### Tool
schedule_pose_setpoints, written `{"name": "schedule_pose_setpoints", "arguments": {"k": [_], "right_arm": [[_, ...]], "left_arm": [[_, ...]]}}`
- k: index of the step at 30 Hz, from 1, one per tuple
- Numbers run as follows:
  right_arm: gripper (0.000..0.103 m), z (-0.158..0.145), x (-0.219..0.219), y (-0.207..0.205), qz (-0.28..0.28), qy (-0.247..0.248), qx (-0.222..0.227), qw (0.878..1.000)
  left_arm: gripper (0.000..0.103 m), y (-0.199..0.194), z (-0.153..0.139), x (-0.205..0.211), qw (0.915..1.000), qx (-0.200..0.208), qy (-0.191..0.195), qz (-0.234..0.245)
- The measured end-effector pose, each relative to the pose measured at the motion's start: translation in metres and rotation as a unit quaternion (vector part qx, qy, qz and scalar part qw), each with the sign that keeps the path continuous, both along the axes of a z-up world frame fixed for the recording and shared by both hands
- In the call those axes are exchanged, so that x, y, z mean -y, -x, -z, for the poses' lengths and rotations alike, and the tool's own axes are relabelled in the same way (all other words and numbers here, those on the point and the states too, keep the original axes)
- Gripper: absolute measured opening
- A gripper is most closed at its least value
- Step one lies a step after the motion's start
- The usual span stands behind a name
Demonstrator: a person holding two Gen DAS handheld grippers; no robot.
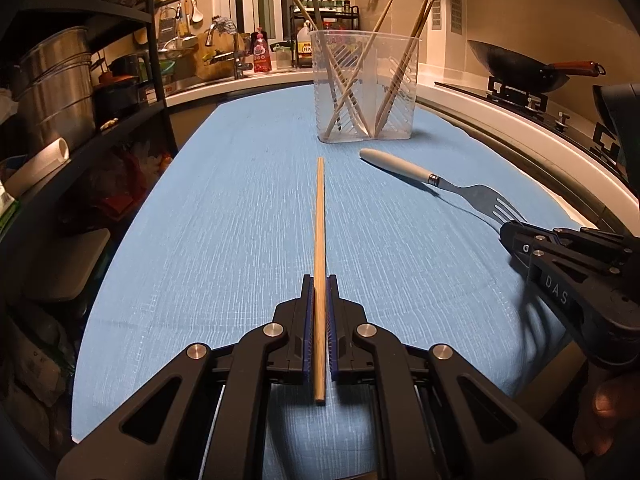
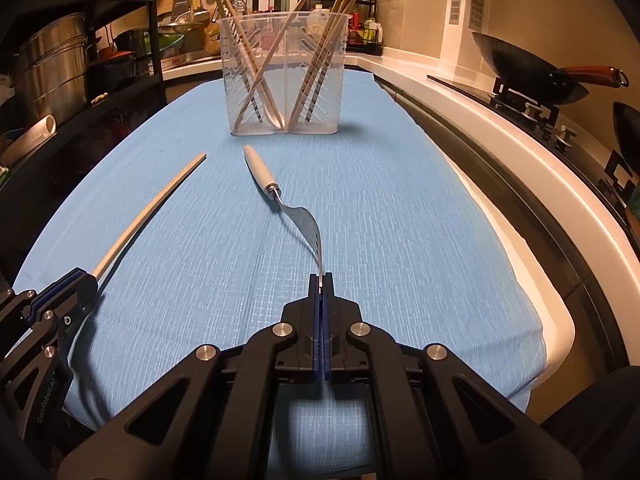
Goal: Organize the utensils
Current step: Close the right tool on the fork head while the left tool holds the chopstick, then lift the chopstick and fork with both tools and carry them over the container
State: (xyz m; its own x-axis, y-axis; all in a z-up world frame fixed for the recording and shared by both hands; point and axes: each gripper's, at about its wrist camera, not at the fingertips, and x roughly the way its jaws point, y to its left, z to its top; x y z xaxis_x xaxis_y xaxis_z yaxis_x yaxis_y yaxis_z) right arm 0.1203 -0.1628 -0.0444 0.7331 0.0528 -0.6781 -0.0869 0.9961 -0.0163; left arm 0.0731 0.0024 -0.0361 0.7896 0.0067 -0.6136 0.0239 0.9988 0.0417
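The right hand-held gripper pinches the fork only by its tine tips, handle end toward the clear holder, so it could swivel or slip out when lifted. The left hand-held gripper clamps a chopstick near its rear end, its long free length pointing at the holder and liable to catch the rim. "DAS" shows on the right gripper, "GenRobot.AI", partly blurred, on the left.

Warm, dim indoor light tints both views amber, leaving the shelves at the left edge dark. Fisheye distortion bends the blue cloth and counter edges, with black vignetting in the corners. Soft shadows fall beneath the fork, and the centre stays sharp.
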Motion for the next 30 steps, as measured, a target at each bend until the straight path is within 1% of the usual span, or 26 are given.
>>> {"name": "schedule_pose_setpoints", "arguments": {"k": [7,15,17,22,24,26,28,30], "right_arm": [[0.001,-0.007,0.003,0.005,0.006,0.008,0.017,1.000],[0.001,-0.018,0.006,0.011,0.007,0.013,0.039,0.999],[0.001,-0.023,0.007,0.011,0.008,0.014,0.046,0.999],[0.001,-0.038,0.008,0.014,0.005,0.014,0.070,0.997],[0.001,-0.042,0.008,0.016,0.004,0.015,0.078,0.997],[0.001,-0.044,0.011,0.018,0.000,0.011,0.080,0.997],[0.001,-0.047,0.013,0.019,-0.001,0.009,0.084,0.996],[0.001,-0.050,0.017,0.019,0.000,-0.001,0.088,0.996]], "left_arm": [[0.006,0.003,-0.010,0.000,0.9999,0.017,0.001,-0.001],[0.006,0.013,-0.027,0.001,0.9983,0.058,-0.005,0.004],[0.006,0.015,-0.035,0.004,0.9971,0.073,-0.021,0.008],[0.006,0.016,-0.059,0.008,0.9938,0.105,-0.031,0.020],[0.006,0.015,-0.066,0.005,0.9932,0.113,-0.020,0.019],[0.006,0.011,-0.072,-0.001,0.9933,0.114,-0.001,0.013],[0.006,0.005,-0.077,-0.009,0.9935,0.110,0.028,0.010],[0.006,0.003,-0.080,-0.014,0.9929,0.111,0.041,0.008]]}}
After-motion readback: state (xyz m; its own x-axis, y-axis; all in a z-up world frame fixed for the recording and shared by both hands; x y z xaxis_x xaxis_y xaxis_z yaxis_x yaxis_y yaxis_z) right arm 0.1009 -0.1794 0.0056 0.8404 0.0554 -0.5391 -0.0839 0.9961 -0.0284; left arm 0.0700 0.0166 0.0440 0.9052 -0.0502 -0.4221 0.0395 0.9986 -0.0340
